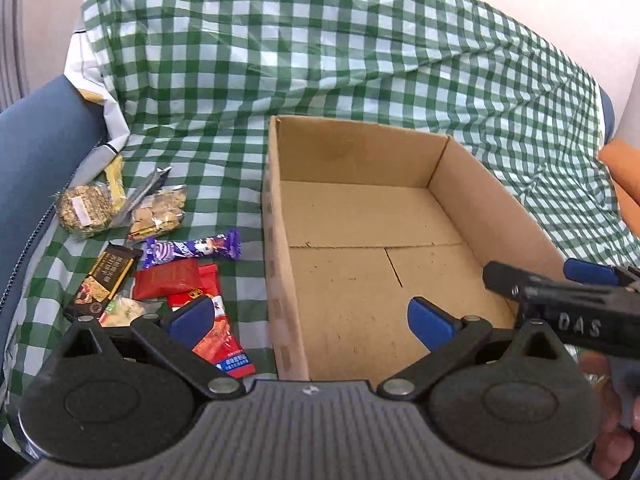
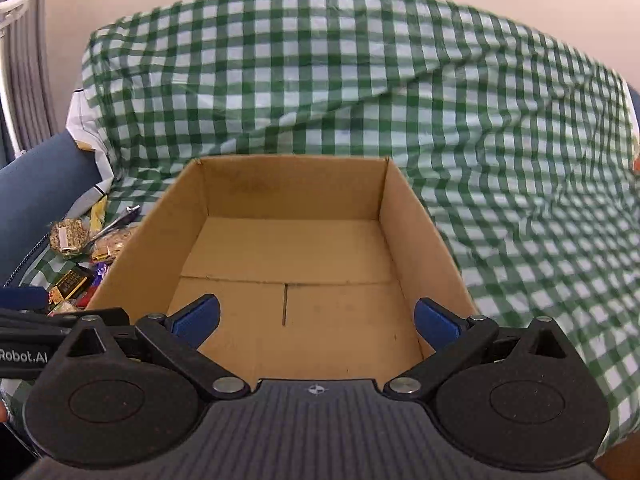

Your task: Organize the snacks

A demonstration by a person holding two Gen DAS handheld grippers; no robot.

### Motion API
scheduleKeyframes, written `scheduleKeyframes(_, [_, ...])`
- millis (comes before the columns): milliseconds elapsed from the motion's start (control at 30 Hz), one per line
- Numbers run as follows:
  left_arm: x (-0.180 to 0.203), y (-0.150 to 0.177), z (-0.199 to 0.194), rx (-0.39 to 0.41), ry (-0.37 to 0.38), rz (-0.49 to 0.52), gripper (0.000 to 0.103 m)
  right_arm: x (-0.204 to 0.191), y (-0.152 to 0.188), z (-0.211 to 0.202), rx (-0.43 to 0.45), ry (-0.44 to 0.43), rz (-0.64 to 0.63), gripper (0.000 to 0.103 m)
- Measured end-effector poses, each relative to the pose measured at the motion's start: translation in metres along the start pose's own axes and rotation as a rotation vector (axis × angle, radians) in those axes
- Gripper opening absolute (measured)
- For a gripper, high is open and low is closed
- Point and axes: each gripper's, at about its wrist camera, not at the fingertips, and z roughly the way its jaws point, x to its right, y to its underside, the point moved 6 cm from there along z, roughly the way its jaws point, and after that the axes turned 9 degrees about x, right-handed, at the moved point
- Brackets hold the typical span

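We see the snacks lying in a loose heap on the green-and-white checked cloth (image 1: 320, 60), at about nine o'clock from the open cardboard box (image 1: 276, 248) and just beside its left wall. In the heap we make out a round seeded cake in clear wrap (image 1: 85, 210), a clear packet of pale biscuits (image 1: 160, 213), a purple candy bar (image 1: 192, 249), a dark brown bar (image 1: 106, 280), a plain red packet (image 1: 168, 278) and a red printed pouch (image 1: 222, 344). Nothing lies in the box; its bare floor shows in both views.

Our left gripper (image 1: 310, 318) straddles the box's left wall, fingers spread wide and holding nothing: one blue pad (image 1: 191, 320) is over the red pouch, the other over the box floor. Our right gripper (image 2: 316, 318) hangs over the near end of the box, its fingers likewise spread wide and empty, both blue pads inside the box outline. At five o'clock in the left view a hand (image 1: 612, 420) shows partly behind the right gripper's black body.
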Motion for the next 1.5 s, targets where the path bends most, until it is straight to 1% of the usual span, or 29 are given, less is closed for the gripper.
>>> scheduleKeyframes(33, [0.001, 0.002, 0.001, -0.005, 0.001, 0.006, 0.103, 0.000, 0.005, -0.003, -0.005, 0.012, 0.015, 0.102])
scheduleKeyframes(67, [0.002, 0.003, 0.001, -0.008, 0.002, 0.010, 0.103, 0.005, -0.001, 0.003, -0.012, 0.037, 0.025, 0.102])
scheduleKeyframes(133, [0.003, 0.004, 0.001, -0.010, 0.004, 0.013, 0.103, 0.009, -0.003, 0.009, -0.015, 0.052, 0.019, 0.102])
scheduleKeyframes(167, [0.004, 0.004, 0.001, -0.012, 0.005, 0.015, 0.103, 0.002, -0.006, 0.016, -0.017, 0.052, 0.021, 0.102])
scheduleKeyframes(200, [0.004, 0.004, 0.001, -0.015, 0.005, 0.016, 0.103, -0.010, -0.003, 0.012, -0.013, 0.049, 0.017, 0.102])
scheduleKeyframes(267, [0.004, 0.004, 0.002, -0.023, 0.010, 0.015, 0.103, -0.021, 0.003, 0.002, -0.005, 0.056, -0.009, 0.102])
scheduleKeyframes(333, [0.008, 0.005, 0.002, -0.038, 0.024, 0.014, 0.103, -0.030, 0.000, 0.004, -0.006, 0.076, -0.025, 0.102])
scheduleKeyframes(367, [0.009, 0.006, 0.003, -0.048, 0.034, 0.017, 0.103, -0.021, -0.005, 0.016, -0.010, 0.083, -0.022, 0.102])
scheduleKeyframes(467, [0.017, 0.009, 0.005, -0.070, 0.080, 0.034, 0.103, 0.008, -0.001, 0.012, -0.036, 0.069, 0.001, 0.102])
scheduleKeyframes(567, [0.026, 0.013, 0.004, -0.083, 0.147, 0.060, 0.102, 0.010, 0.003, 0.010, -0.055, 0.074, 0.023, 0.102])
scheduleKeyframes(600, [0.029, 0.015, 0.004, -0.083, 0.158, 0.072, 0.102, 0.010, 0.003, 0.009, -0.059, 0.070, 0.024, 0.102])
scheduleKeyframes(667, [0.034, 0.018, 0.004, -0.073, 0.152, 0.094, 0.102, 0.008, 0.003, 0.009, -0.067, 0.061, 0.023, 0.102])
scheduleKeyframes(800, [0.031, 0.018, 0.004, -0.064, 0.149, 0.086, 0.101, 0.009, 0.006, 0.009, -0.084, 0.053, 0.005, 0.102])
scheduleKeyframes(933, [0.030, 0.011, -0.001, -0.017, 0.106, 0.107, 0.101, 0.016, 0.006, 0.007, -0.092, 0.053, 0.011, 0.102])
scheduleKeyframes(1033, [0.030, 0.010, 0.000, -0.024, 0.103, 0.100, 0.101, 0.016, 0.007, 0.008, -0.100, 0.050, 0.022, 0.102])
scheduleKeyframes(1333, [0.026, 0.007, -0.001, -0.016, 0.087, 0.075, 0.101, 0.018, 0.007, 0.009, -0.079, 0.076, 0.010, 0.100])
scheduleKeyframes(1400, [0.027, 0.006, -0.003, -0.004, 0.084, 0.077, 0.101, 0.019, 0.007, 0.010, -0.075, 0.080, 0.014, 0.099])
scheduleKeyframes(1500, [0.029, 0.006, -0.004, 0.008, 0.086, 0.084, 0.101, 0.019, 0.005, 0.008, -0.054, 0.069, 0.027, 0.095])
